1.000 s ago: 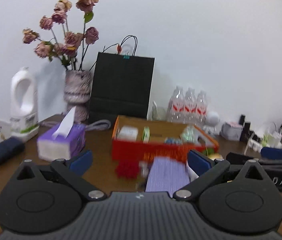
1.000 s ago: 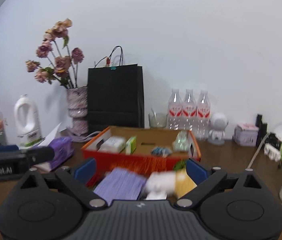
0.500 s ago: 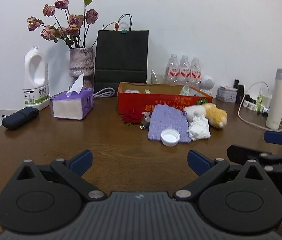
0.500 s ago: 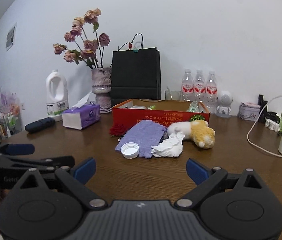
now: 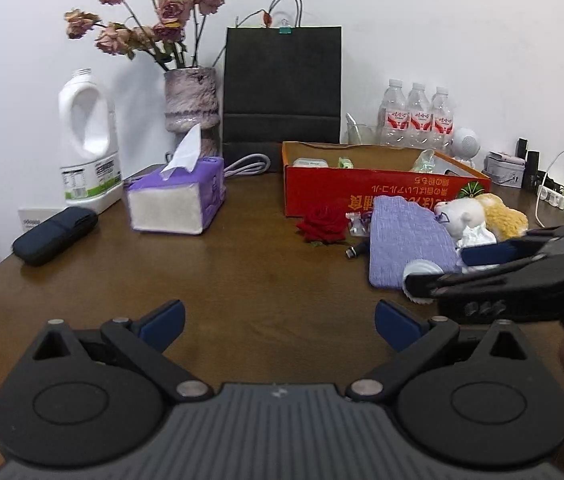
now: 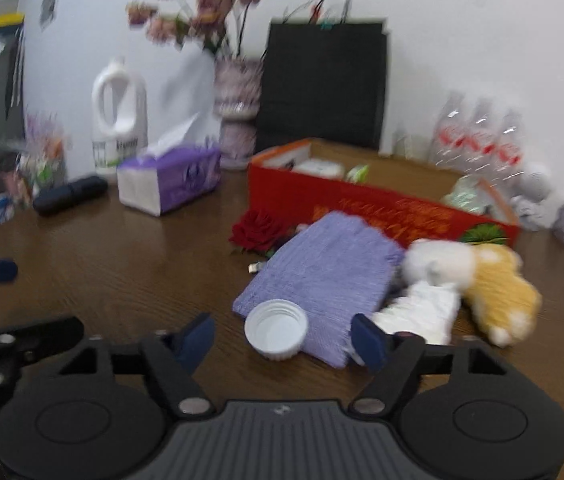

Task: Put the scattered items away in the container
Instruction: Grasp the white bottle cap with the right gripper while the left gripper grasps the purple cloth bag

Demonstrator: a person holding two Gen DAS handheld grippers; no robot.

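We judge the tidying barely begun. Most of the loose things lie outside the red box, on the brown table along its near wall.

Our right gripper hovers low over the table with its jaws wide apart and nothing between them. The white bottle cap sits open side up just ahead, in line with the gap between its fingertips and resting on the near corner of the purple cloth. Just ahead and right of that gripper lies a crumpled white tissue, and beyond it a white and yellow plush toy close against the box front. Farther ahead and a little left, a red rose lies beside the cloth, with a small metal clip or plug near it; we cannot tell which.

Our left gripper is likewise fully open and empty, held back over bare table, with all the scattered things ahead and to its right.

Inside the box, as far as its wall lets us see, there are a small white case, a little green packet and a crinkled clear wrapper. The rest of its floor is hidden from us.

So the cap, cloth, tissue, plush, rose and small metal piece are left to go in. The cap looks like the nearest candidate.
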